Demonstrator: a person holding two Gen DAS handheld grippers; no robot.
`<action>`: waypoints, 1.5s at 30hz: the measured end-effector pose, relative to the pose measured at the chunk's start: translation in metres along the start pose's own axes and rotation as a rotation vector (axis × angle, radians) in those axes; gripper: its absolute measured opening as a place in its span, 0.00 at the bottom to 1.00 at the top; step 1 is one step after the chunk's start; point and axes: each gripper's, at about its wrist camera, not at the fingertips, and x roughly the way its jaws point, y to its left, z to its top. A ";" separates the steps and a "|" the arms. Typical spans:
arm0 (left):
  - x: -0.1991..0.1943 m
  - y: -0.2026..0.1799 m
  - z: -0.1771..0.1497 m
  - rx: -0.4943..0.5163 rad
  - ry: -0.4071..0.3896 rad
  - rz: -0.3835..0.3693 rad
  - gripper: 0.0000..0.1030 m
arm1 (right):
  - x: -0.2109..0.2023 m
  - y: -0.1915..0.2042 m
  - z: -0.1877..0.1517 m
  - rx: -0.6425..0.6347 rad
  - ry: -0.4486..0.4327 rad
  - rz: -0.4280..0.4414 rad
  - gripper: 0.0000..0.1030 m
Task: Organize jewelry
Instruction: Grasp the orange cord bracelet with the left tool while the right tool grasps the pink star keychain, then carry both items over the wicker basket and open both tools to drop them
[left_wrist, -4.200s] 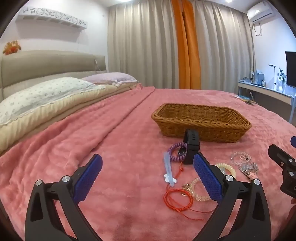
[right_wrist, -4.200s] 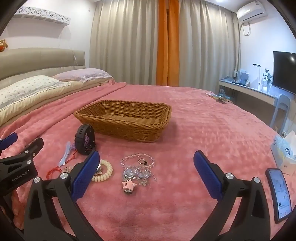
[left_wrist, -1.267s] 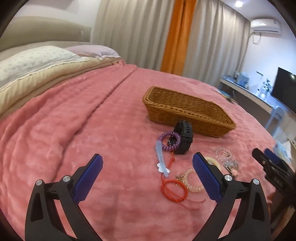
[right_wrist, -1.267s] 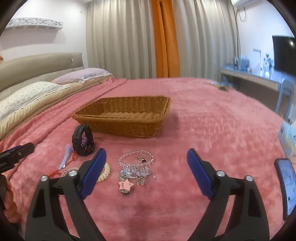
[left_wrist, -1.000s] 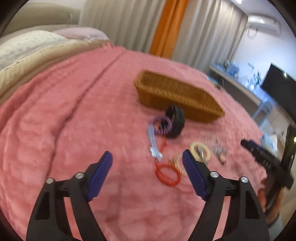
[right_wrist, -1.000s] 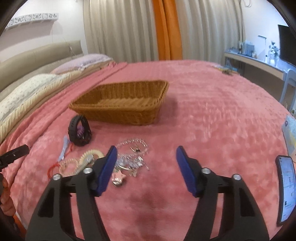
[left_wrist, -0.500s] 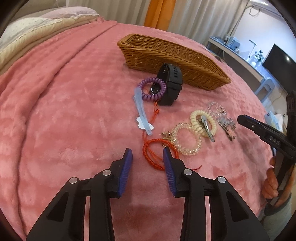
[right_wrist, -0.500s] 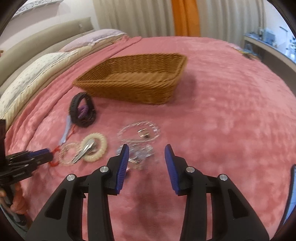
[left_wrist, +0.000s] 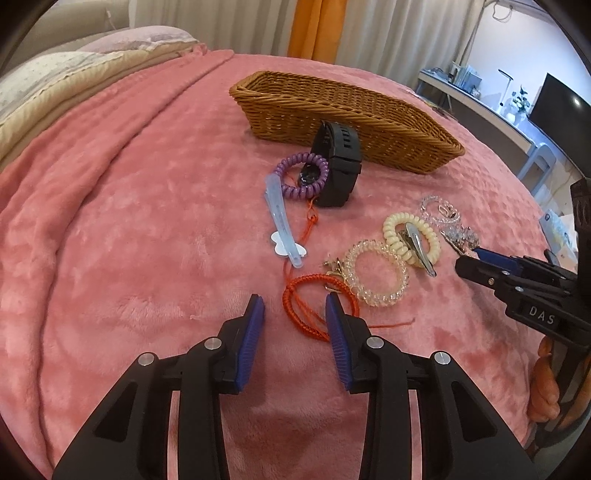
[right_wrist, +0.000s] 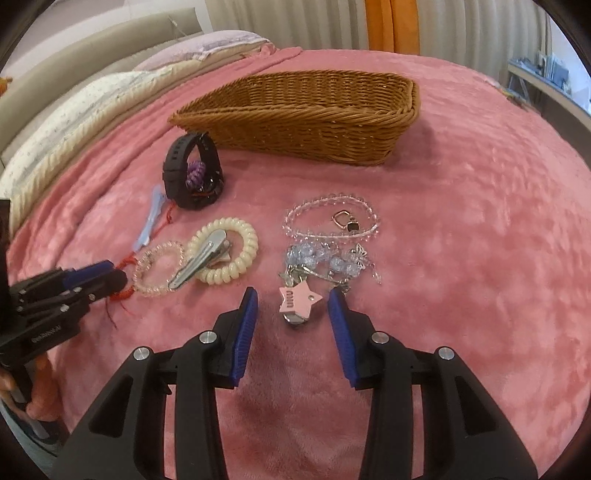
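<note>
Jewelry lies on the pink blanket in front of a wicker basket (left_wrist: 343, 107) (right_wrist: 306, 110). My left gripper (left_wrist: 295, 306) is open, its narrow gap straddling the near loop of a red cord bracelet (left_wrist: 306, 295). Beyond it lie a clear coil tie (left_wrist: 375, 271), a cream coil tie with a metal clip (left_wrist: 412, 238), a blue clip (left_wrist: 282, 221), a purple coil tie (left_wrist: 303, 175) and a black watch (left_wrist: 338, 162). My right gripper (right_wrist: 291, 302) is open around a pink star charm (right_wrist: 297, 295) on a blue bead chain (right_wrist: 325, 258). A clear bead bracelet (right_wrist: 332, 219) lies behind.
Pillows (left_wrist: 55, 77) line the bed's left side. A desk and TV (left_wrist: 554, 107) stand at the far right beyond the bed edge. Curtains (left_wrist: 332, 26) hang behind. Each gripper shows in the other's view, close to the jewelry cluster.
Both grippers dropped toward the blanket and moved up to the jewelry, and their jaws narrowed from wide open. The left now straddles the red cord, the right the star charm.
</note>
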 end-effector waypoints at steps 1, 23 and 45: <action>0.000 -0.001 -0.001 0.006 -0.002 0.006 0.32 | -0.002 0.001 -0.002 -0.009 -0.004 -0.005 0.20; -0.058 -0.004 -0.027 0.026 -0.138 -0.089 0.02 | -0.063 0.021 -0.041 -0.052 -0.117 0.046 0.20; -0.083 -0.031 0.159 0.114 -0.408 -0.150 0.02 | -0.070 -0.007 0.128 0.055 -0.255 0.174 0.20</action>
